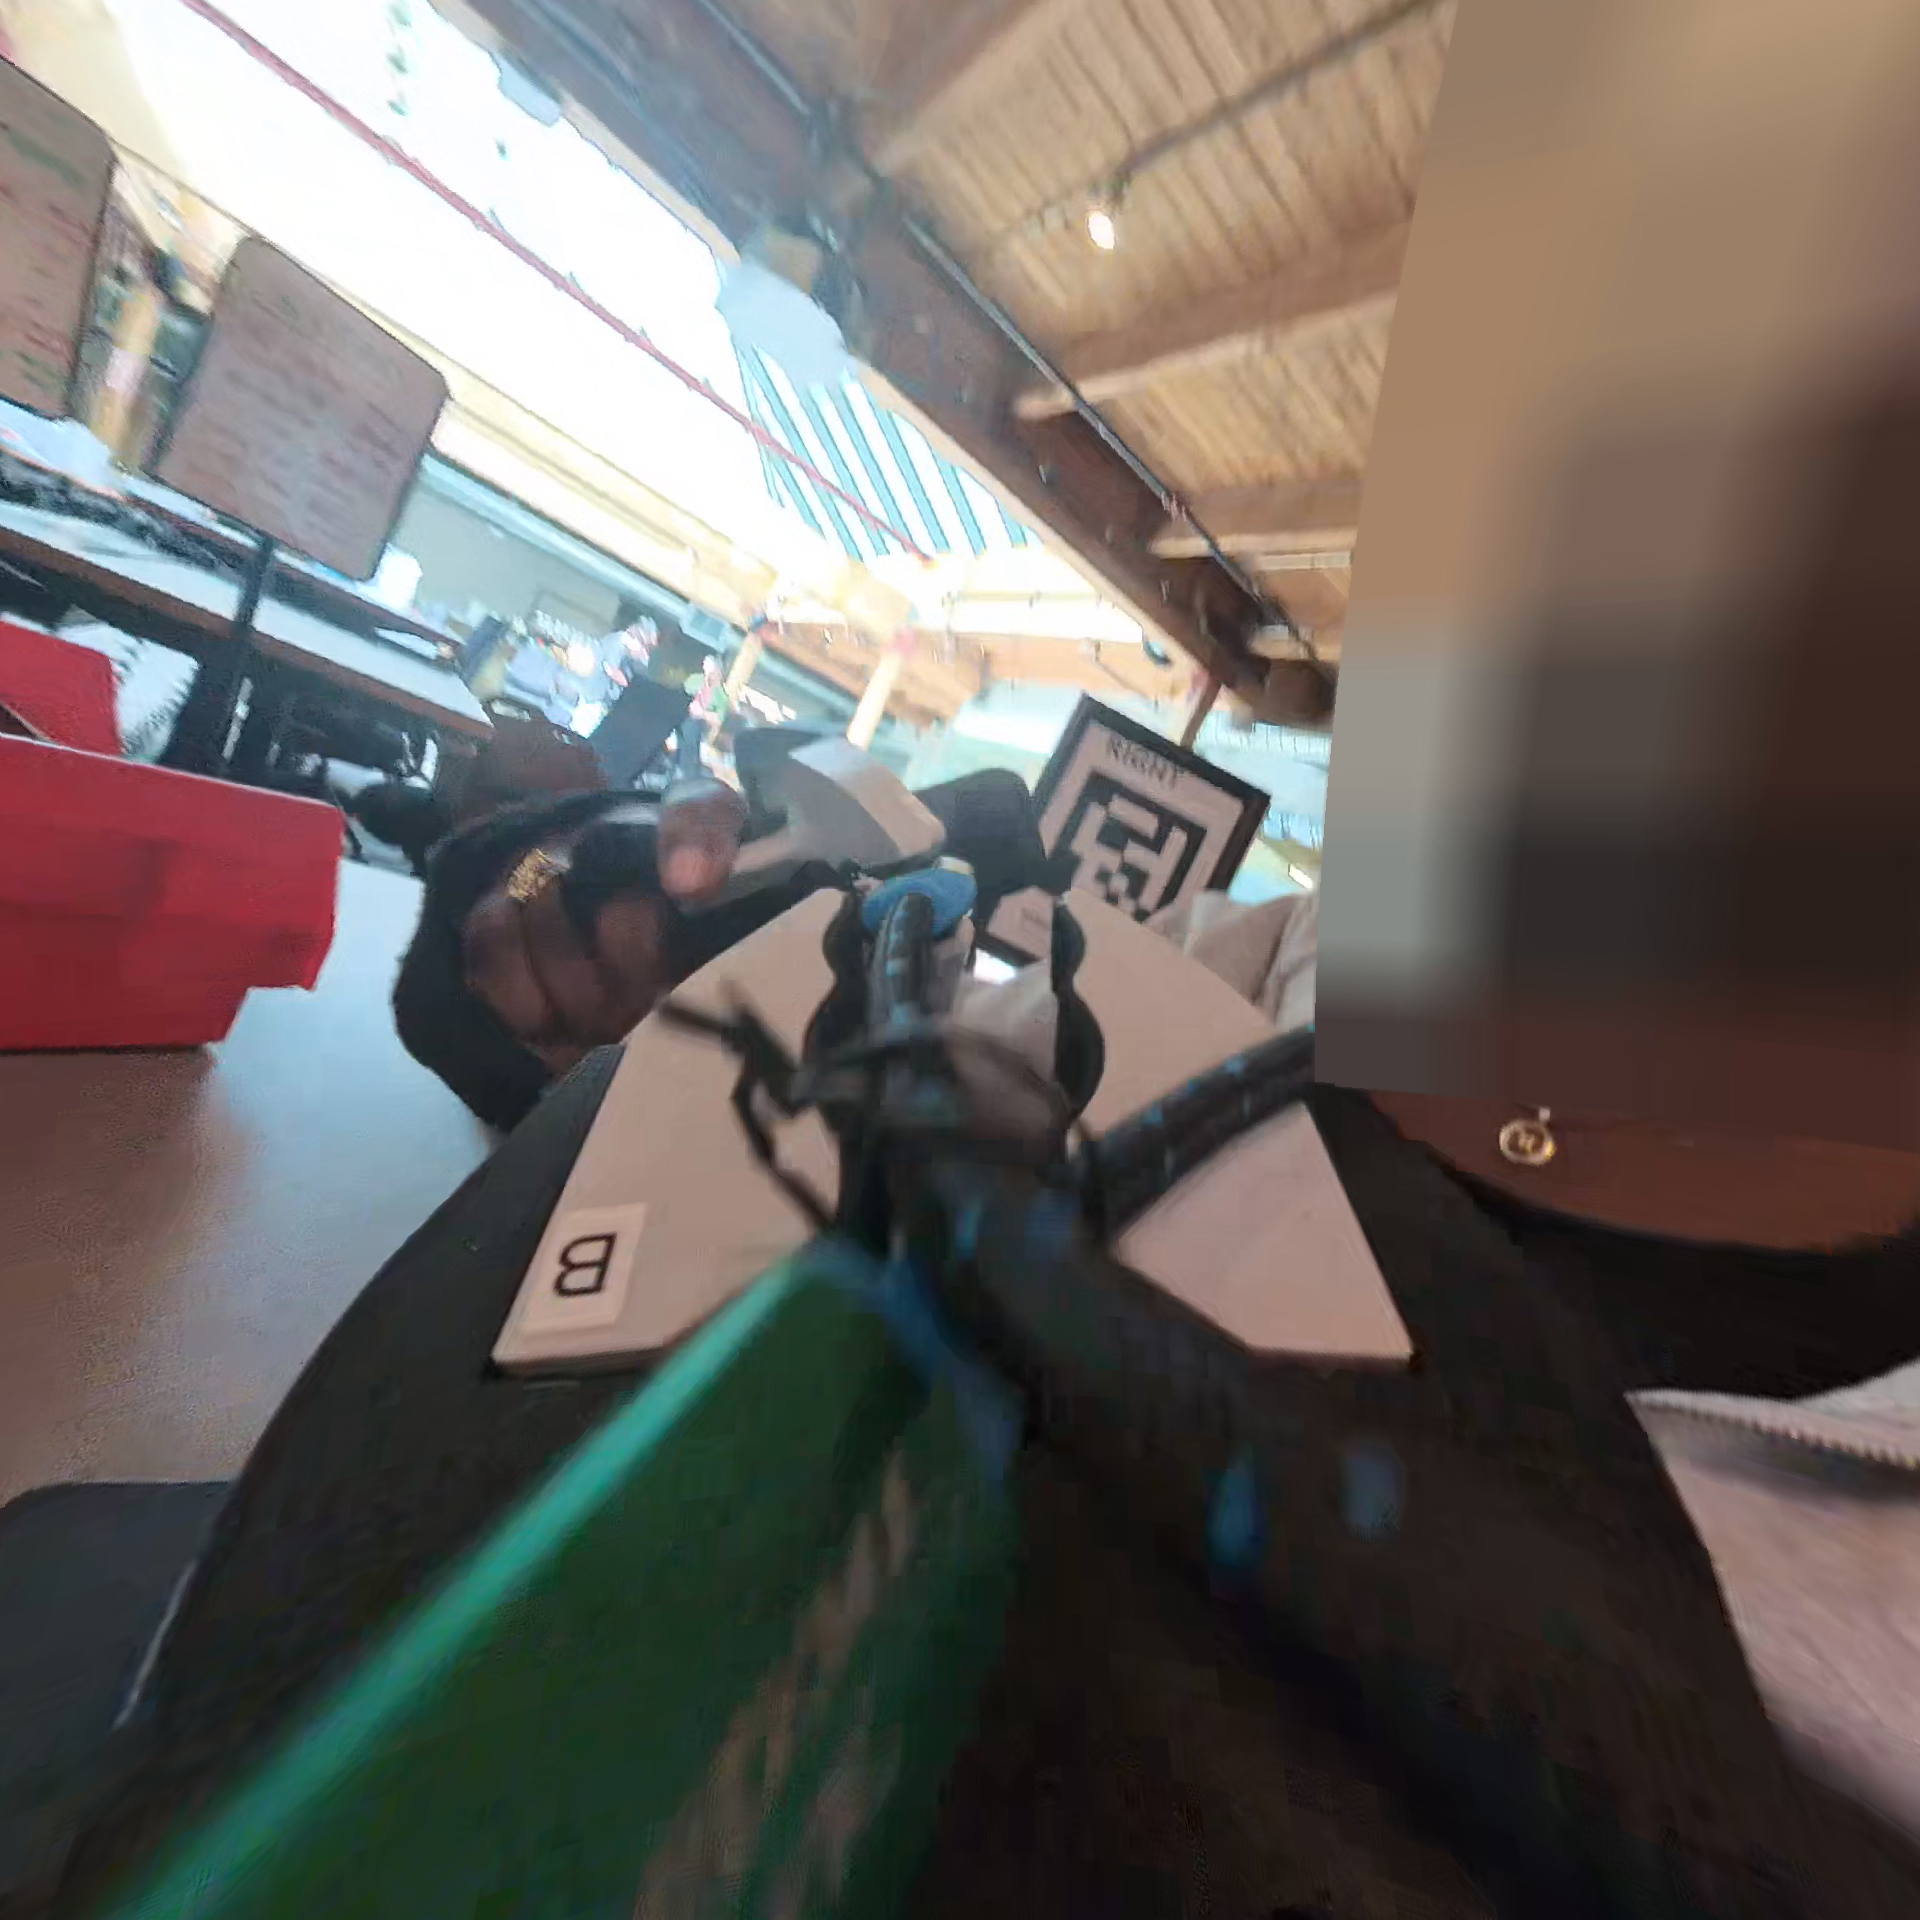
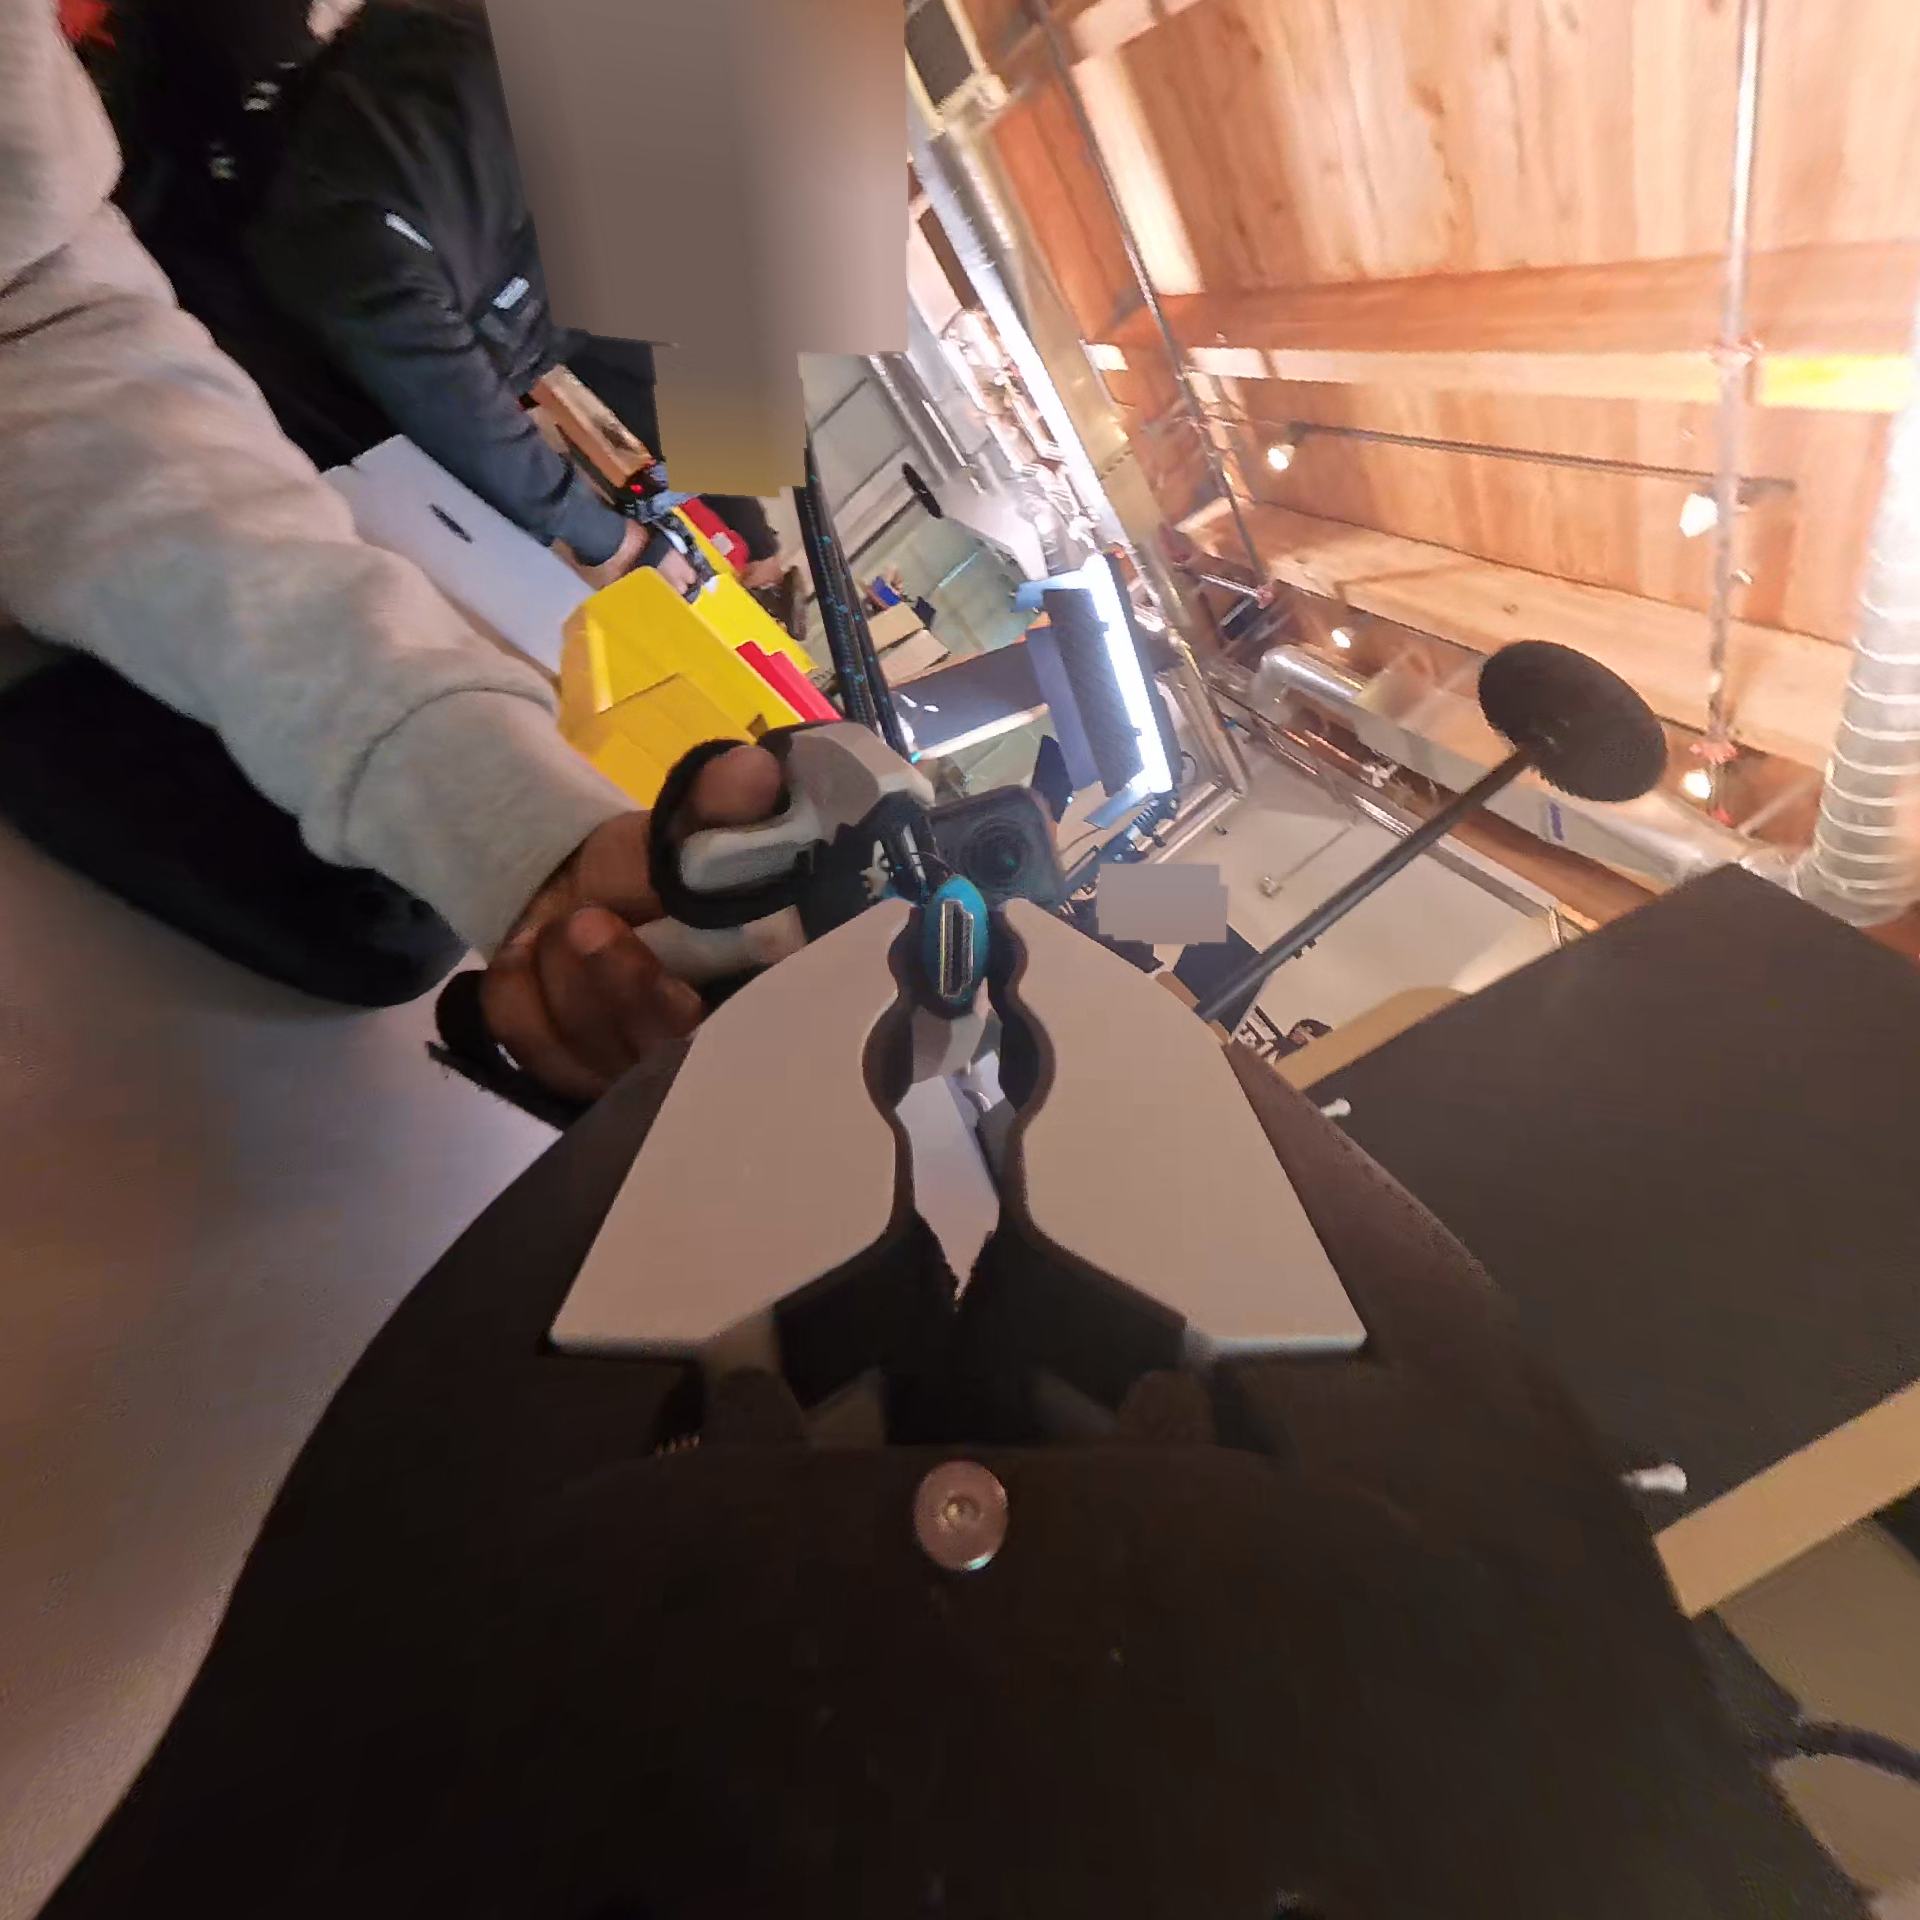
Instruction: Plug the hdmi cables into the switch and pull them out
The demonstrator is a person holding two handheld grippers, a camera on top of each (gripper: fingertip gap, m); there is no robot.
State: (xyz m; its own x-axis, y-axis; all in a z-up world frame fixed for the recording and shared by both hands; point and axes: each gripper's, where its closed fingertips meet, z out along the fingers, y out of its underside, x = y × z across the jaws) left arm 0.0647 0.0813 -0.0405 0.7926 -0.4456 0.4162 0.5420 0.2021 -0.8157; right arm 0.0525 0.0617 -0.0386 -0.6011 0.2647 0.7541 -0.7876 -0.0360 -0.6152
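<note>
The HDMI plug (image 2: 951, 951) sits pinched between the tips of the right tool (image 2: 951, 961), its metal mouth facing the camera and its blue moulded body showing on either side. The right tool is clenched on that plug. In the left wrist view, a braided black cable with blue flecks (image 1: 1195, 1117) runs across the left tool (image 1: 935, 966), and a blurred green item (image 1: 644, 1558) fills the near foreground (too smeared to identify). The blue plug end (image 1: 925, 894) appears at the left tool's tips; whether the left tool clamps it or merely rests against it cannot be told.

The switch is not identifiable in either view.

Risks, as judged: both tools are raised off the desk (image 1: 208, 1164) and close together, so a tug from one could twist the plug in the other's hold. The narrow pinch at the tips leaves little margin; a skewed plug would jam or scrape at the port. Loose cable over the left tool could snag.

A hand (image 1: 582, 935) grips the opposite handle ahead of the left tool.
</note>
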